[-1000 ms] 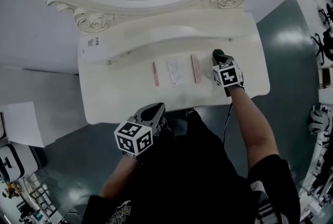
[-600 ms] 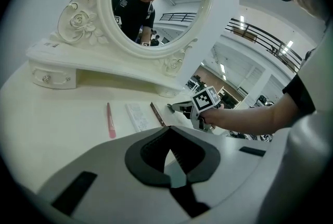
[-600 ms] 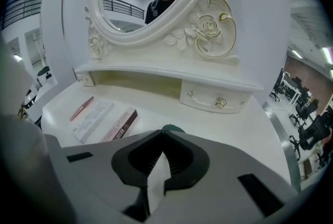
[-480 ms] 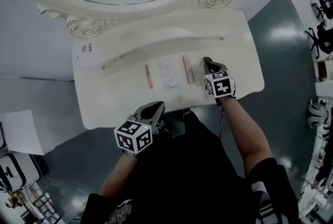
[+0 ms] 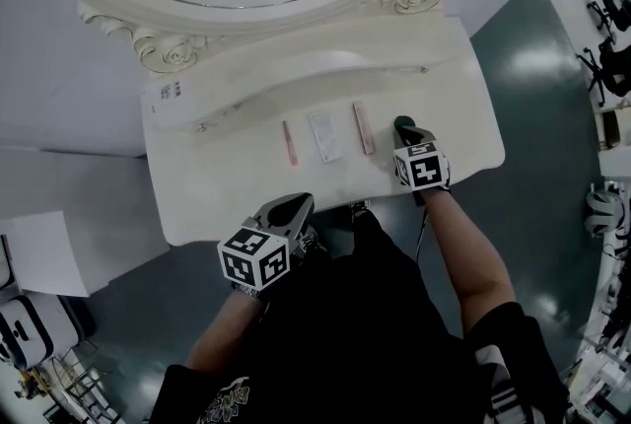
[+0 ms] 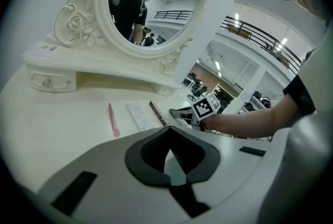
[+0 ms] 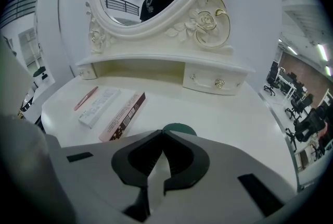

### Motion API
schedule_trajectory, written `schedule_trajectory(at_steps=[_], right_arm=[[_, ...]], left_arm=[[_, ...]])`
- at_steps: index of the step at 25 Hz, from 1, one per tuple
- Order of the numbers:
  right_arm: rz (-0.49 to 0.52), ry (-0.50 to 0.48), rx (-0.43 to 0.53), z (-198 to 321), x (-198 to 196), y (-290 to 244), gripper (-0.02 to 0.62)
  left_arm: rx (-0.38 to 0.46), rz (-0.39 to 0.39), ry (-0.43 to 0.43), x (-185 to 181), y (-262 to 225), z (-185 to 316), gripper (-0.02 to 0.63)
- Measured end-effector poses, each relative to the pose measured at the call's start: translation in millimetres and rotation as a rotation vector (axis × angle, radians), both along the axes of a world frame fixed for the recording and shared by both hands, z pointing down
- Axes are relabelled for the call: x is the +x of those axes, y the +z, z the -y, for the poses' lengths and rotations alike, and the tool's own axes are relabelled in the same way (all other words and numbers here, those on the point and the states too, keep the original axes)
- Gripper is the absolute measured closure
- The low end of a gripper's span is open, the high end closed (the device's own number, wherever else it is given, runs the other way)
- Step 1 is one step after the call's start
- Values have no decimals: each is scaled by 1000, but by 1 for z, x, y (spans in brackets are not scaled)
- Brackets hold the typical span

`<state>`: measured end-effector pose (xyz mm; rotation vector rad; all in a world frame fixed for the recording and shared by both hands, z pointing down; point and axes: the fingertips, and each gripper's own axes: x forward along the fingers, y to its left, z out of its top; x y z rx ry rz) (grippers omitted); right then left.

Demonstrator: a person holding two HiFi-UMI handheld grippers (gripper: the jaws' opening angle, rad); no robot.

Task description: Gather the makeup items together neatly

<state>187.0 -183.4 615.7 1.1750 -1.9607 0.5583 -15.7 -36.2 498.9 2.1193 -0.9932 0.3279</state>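
Step in hand, as judged: bringing the dark green round item (image 7: 180, 128) in to join the row on the worktop (image 5: 237, 185). Landmark: the long pink box (image 5: 364, 127). The green item lies near the box on the person's right, apart from it. The white box (image 5: 326, 136) lies just beside the pink box on the left, and the pink stick (image 5: 288, 143) lies further left; all three are roughly parallel. The right tongs (image 7: 163, 133) are closed tip to tip and angled down, with the green item showing directly past their tips. Whether they nip its edge or merely bear against it cannot be determined. The left tongs (image 6: 169, 130) are likewise closed, with nothing between them, held off the worktop's front edge and well clear of the box. Recommendation: keep the right tongs low and move the green item toward the box in a slow, level line, stopping just beside its long side. Contact would likely skew the box into the white box. Containers: no tray or basket is present. Both boxes are closed, contents not visible. The drawer (image 7: 216, 82) behind the box is shut, contents not visible.
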Motion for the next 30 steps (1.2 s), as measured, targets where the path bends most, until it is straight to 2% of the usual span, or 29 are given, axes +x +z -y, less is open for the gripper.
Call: schedule_trajectory(at_steps=[6, 11, 12, 14, 17, 19, 22, 30], right_arm=[[6, 2, -13, 1, -3, 4, 557], [10, -36, -1, -1, -9, 5, 552], [14, -42, 1, -2, -10, 4, 536], [21, -42, 18, -4, -12, -3, 465], [45, -6, 79, -11, -12, -26, 463], [87, 31, 114, -21, -13, -44, 474], [174, 102, 148, -41, -13, -72, 559], [394, 200, 226, -114, -42, -139, 566]], left_arm=[[-6, 12, 1, -10, 1, -6, 598], [-1, 18, 11, -18, 1, -10, 598], [3, 19, 15, -19, 0, -11, 598], [11, 18, 23, -21, -2, -12, 598], [26, 16, 37, -27, -5, -17, 598], [35, 12, 43, -31, -7, -20, 598], [54, 5, 55, -36, -13, -27, 598], [91, -12, 134, -36, -22, -54, 598]])
